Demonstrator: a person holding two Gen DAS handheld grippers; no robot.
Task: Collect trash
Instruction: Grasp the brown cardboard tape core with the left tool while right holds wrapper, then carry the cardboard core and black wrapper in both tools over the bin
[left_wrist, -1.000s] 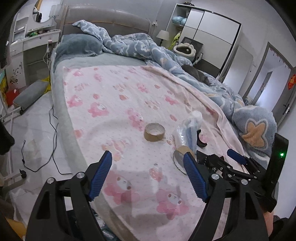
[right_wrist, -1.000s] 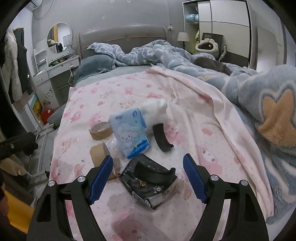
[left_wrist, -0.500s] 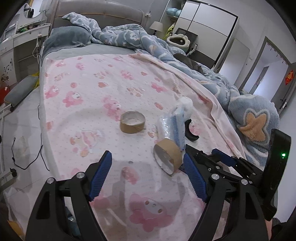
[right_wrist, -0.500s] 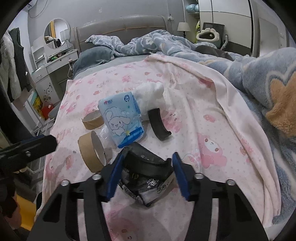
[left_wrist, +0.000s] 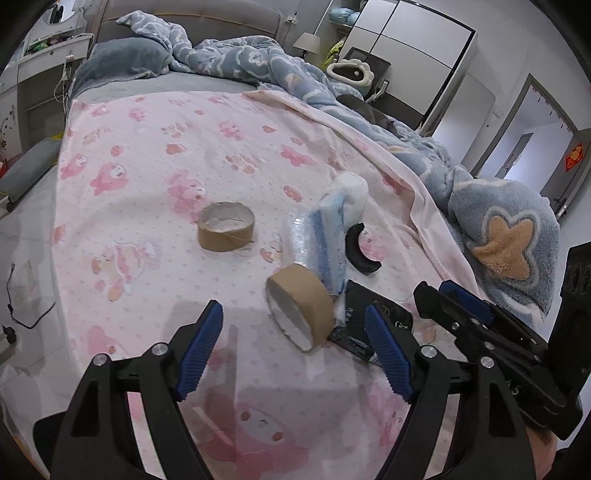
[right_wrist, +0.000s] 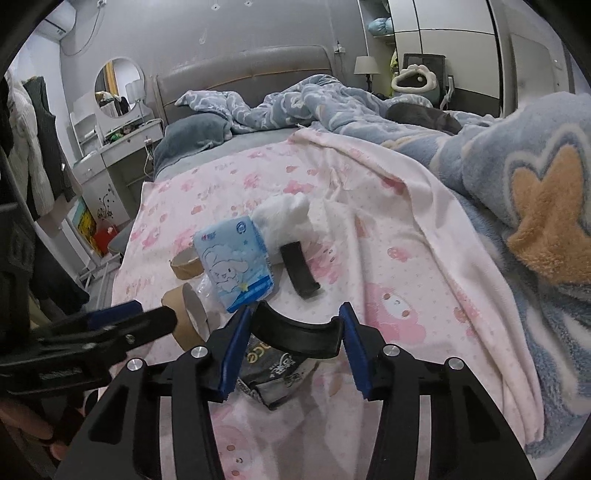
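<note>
Trash lies on the pink blanket (left_wrist: 155, 155). My right gripper (right_wrist: 295, 343) is shut on a black curved plastic piece (right_wrist: 295, 332), held just above a black crumpled wrapper (right_wrist: 273, 373). My left gripper (left_wrist: 295, 343) is open and empty, its jaws on either side of a tilted brown tape core (left_wrist: 301, 306), not touching it. A second tape core (left_wrist: 226, 226) lies flat further off. A blue tissue pack (right_wrist: 236, 260), a white tissue wad (right_wrist: 284, 218) and another black curved piece (right_wrist: 299, 269) lie close together.
A blue fleece duvet (right_wrist: 517, 177) is piled along the right of the bed. A grey pillow (left_wrist: 125, 62) lies at the headboard. The bed's left edge drops to the floor with a cable (left_wrist: 22, 317). A dressing table (right_wrist: 118, 147) stands far left.
My right gripper closed on the black curved piece and lifted it slightly off the wrapper. My left gripper moved forward and right until the tilted tape core lies between its open jaws.
</note>
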